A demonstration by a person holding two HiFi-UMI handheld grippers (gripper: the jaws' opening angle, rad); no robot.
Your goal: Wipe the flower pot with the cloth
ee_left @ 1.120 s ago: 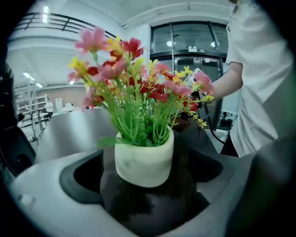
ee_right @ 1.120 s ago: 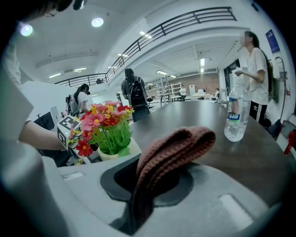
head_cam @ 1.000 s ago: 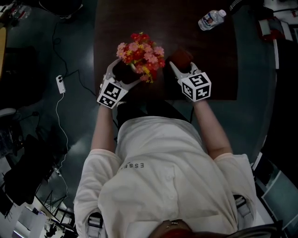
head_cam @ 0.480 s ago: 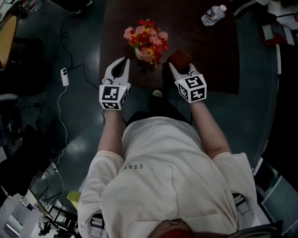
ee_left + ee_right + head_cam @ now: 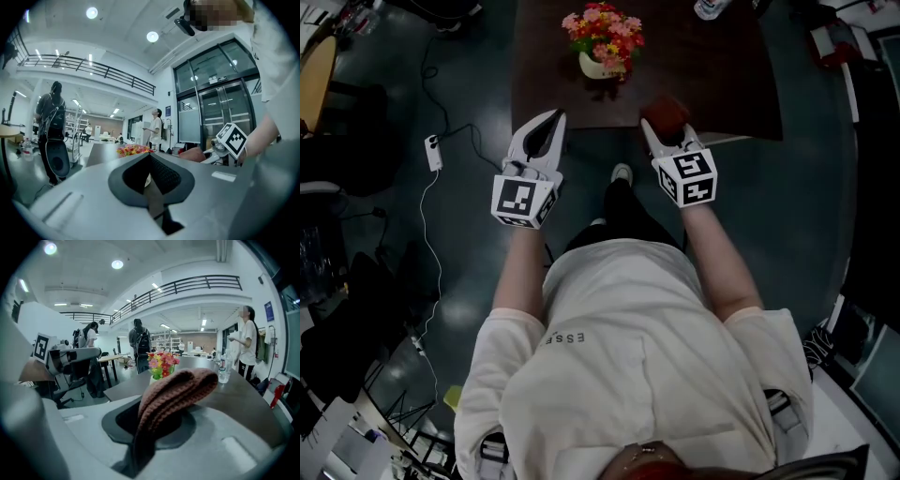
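1. The desk [image 5: 712, 75] carries the task's thing and stands ahead of the person. Both grippers hang at or just off its near edge, so by my reading no wiping is under way at this moment.
2. The left gripper [image 5: 555, 117] is over the floor, just short of the desk's near edge and pointing level. Its jaws are pressed together with nothing between them. It looks like the free hand for steadying, and it would have to open before it could brace anything.
3. The right gripper [image 5: 661, 131] sits at the desk's near edge, tilted a little downward. Its jaws are clamped on the cloth [image 5: 666, 112], which makes this the wiping hand.
4. The pot [image 5: 596, 66] stands upright on the desk, well apart from both grippers. Its flowers [image 5: 605, 23] spread wider than its rim. Nothing touches it, and it lies more in line with the left gripper than the right.
5. The cloth is brown and knitted, pinched low so that a folded loop bulges out past the jaw tips. Held this way, soft fabric rather than hard plastic would meet the pot's wall first.
6. A bottle [image 5: 224, 369] stands farther back on the desk, clear of the likely reach.
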